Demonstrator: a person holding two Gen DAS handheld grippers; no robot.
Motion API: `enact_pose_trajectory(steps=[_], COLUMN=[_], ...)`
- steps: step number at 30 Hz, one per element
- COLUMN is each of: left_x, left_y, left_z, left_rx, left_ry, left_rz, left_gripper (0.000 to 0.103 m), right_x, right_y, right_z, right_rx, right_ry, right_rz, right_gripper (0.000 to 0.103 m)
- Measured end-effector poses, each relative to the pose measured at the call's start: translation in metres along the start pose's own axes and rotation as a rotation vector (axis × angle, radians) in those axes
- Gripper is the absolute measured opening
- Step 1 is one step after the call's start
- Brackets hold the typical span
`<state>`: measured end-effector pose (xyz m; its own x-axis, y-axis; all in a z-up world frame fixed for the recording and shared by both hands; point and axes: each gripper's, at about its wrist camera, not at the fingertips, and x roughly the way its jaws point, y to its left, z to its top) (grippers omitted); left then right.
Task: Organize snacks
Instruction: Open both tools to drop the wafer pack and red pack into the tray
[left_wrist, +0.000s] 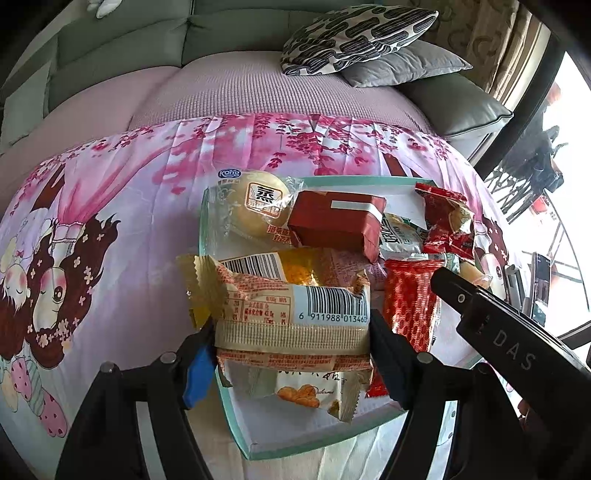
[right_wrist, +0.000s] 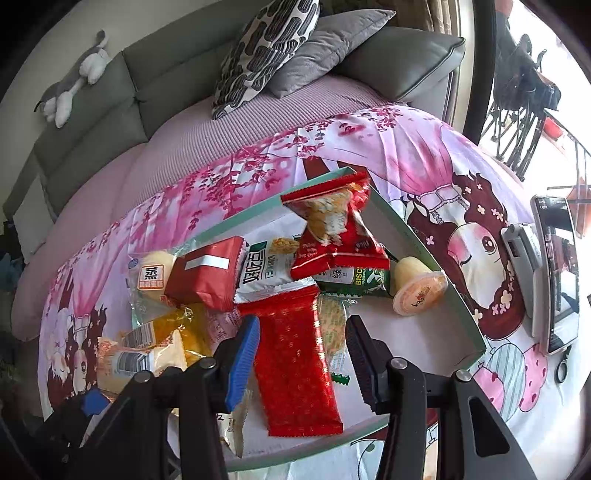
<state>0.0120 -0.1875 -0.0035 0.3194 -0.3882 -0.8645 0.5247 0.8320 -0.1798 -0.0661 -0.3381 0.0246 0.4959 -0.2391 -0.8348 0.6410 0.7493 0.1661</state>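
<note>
A grey-green sofa (right_wrist: 110, 110) with a patterned cushion (right_wrist: 266, 48) backs a table under a pink cartoon-print cloth (left_wrist: 122, 206), where a shallow mint-rimmed tray (right_wrist: 436, 269) holds a heap of packaged snacks. At the tray's nine o'clock edge in the left wrist view, the left gripper (left_wrist: 291, 332) is clamped wide across a cream-and-orange barcode packet (left_wrist: 295, 306), its fingers pressed against both sides while the packet sits over another cream wrapper (left_wrist: 306, 391). At twelve o'clock lie a wrapped steamed bun (left_wrist: 258, 206) and a red foil-wrapped block (left_wrist: 336, 221). In the right wrist view, the right gripper (right_wrist: 299, 354) straddles a long red patterned packet (right_wrist: 295, 362) at six o'clock, jaws fairly narrow, yet whether the pads actually press the wrapper cannot be told. A red biscuit bag (right_wrist: 332, 229) leans at the far rim, and a small jelly cup (right_wrist: 417, 288) lies at three o'clock. The sorting appears well under way, with each tool addressing one packet; the next move likely calls for lifting the barcode packet clear without dragging the wrapper beneath, then placing it neatly.
</note>
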Motion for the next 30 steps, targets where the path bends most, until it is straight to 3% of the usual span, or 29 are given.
enact_pose_trajectory(steps=[21,30], left_x=[-0.010,-0.023], left_y=[0.009,0.025], left_z=[0.005,0.011], left_rx=[-0.036,-0.088], left_ry=[-0.039,-0.097], left_rz=[0.010,0.076], left_gripper=[0.078,0.078], right_x=[-0.004,-0.002], right_y=[-0.003,0.005], right_z=[0.001,-0.001], right_rx=[0.017,-0.025], right_ry=[-0.014,-0.006], right_rz=[0.000,0.010], right_gripper=[0.052,0.052])
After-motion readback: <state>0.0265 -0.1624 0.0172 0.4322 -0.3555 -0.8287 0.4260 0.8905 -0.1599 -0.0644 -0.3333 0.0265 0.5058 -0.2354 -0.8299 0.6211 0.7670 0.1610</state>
